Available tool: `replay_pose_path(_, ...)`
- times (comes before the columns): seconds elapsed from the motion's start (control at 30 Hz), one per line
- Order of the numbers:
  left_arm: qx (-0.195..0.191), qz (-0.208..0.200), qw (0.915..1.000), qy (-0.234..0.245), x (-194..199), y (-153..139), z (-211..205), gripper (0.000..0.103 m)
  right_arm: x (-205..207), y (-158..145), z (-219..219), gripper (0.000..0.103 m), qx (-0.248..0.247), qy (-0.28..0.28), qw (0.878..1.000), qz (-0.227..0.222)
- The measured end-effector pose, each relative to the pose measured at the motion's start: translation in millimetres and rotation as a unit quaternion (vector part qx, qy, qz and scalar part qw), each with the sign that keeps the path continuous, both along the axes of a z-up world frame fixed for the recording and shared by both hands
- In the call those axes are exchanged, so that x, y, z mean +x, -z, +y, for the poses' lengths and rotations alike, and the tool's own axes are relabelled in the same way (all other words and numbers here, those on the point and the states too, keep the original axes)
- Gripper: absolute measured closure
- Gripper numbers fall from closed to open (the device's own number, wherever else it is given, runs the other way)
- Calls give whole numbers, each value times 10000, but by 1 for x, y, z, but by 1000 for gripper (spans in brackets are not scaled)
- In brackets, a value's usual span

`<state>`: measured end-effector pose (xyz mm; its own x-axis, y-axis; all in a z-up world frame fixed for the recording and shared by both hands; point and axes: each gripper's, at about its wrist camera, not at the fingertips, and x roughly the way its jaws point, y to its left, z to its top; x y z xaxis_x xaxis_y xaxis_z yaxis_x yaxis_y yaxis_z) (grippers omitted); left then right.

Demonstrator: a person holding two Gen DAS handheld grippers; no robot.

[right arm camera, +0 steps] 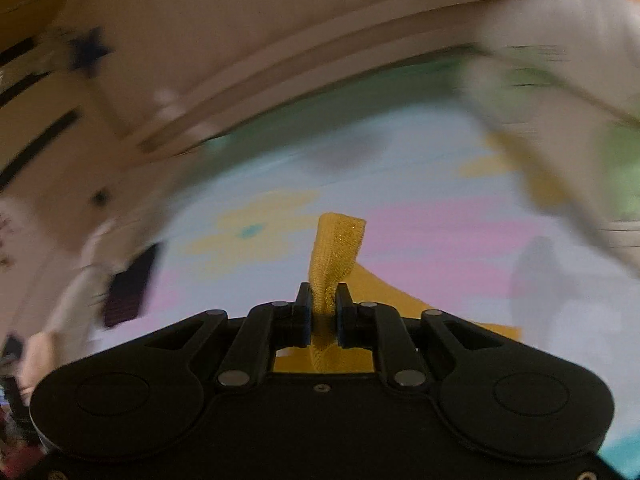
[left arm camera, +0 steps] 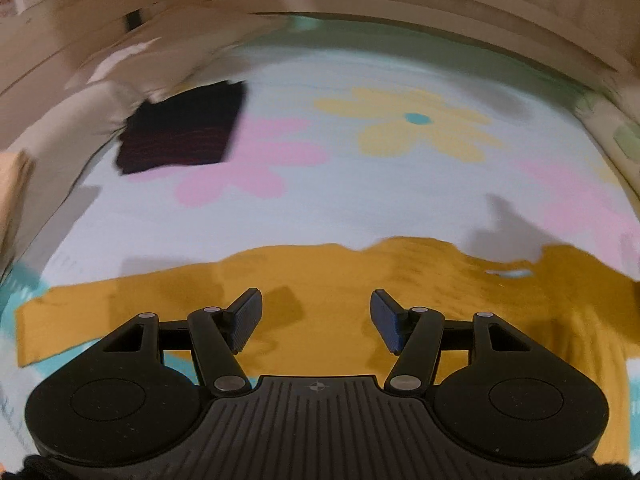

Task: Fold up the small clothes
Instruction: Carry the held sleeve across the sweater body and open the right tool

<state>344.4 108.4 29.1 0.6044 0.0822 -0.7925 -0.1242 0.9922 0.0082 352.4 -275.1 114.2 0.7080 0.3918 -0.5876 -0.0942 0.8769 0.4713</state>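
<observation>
Your left gripper (left arm camera: pixel 316 320) hanging half open over the yellow garment (left arm camera: pixel 320 280), nothing between its fingers, your right gripper (right arm camera: pixel 323 316) pinching a fold of that garment, cloth lying on the flowered sheet (left arm camera: pixel 360 200), dark folded piece (left arm camera: pixel 180 128) lying apart

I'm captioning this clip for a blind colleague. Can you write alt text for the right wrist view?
The right gripper is shut on a strip of mustard-yellow garment, a fold poking up past its fingertips. Behind, motion-blurred, lies a pale blue floral sheet with a dark folded cloth at the left.
</observation>
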Motion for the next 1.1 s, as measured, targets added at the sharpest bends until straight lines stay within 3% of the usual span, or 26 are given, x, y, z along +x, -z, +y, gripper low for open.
replay_pose_path(0.13, -77, -10, 9993, -376, -3, -2, 38, 44, 18, 9, 99, 83, 114, -707, 9974, 54)
replay_pose_path(0.3, -58, -51, 9975, -698, -7, -4, 71, 44, 24, 49, 203, 83, 81, -1374, 9895, 432)
replay_pose_path(0.43, -241, -29, 9963, -826, -6, -4, 85, 44, 15, 80, 253, 83, -109, -1646, 9839, 688)
replay_pose_path(0.57, -248, -13, 9968, -757, -8, -2, 85, 44, 9, 105, 274, 83, -231, -1702, 9817, 826)
replay_pose_path(0.63, -255, -6, 9972, -708, -9, 1, 82, 44, 9, 114, 280, 74, -292, -1710, 9816, 801)
replay_pose_path(0.73, -269, 12, 9978, -607, -6, 7, 75, 44, 10, 119, 272, 64, -3, -1709, 9813, 890)
replay_pose_path(0.8, -315, 31, 9981, -529, -3, 11, 68, 44, 8, 112, 257, 64, 74, -1682, 9832, 700)
replay_pose_path(0.9, -378, 113, 9988, -290, 1, 18, 51, 44, 8, 101, 222, 56, 182, -1486, 9878, 433)
replay_pose_path(1.1, -410, 403, 9976, 396, 6, 44, 10, 44, 9, 100, 104, 53, -6, -181, 9993, 326)
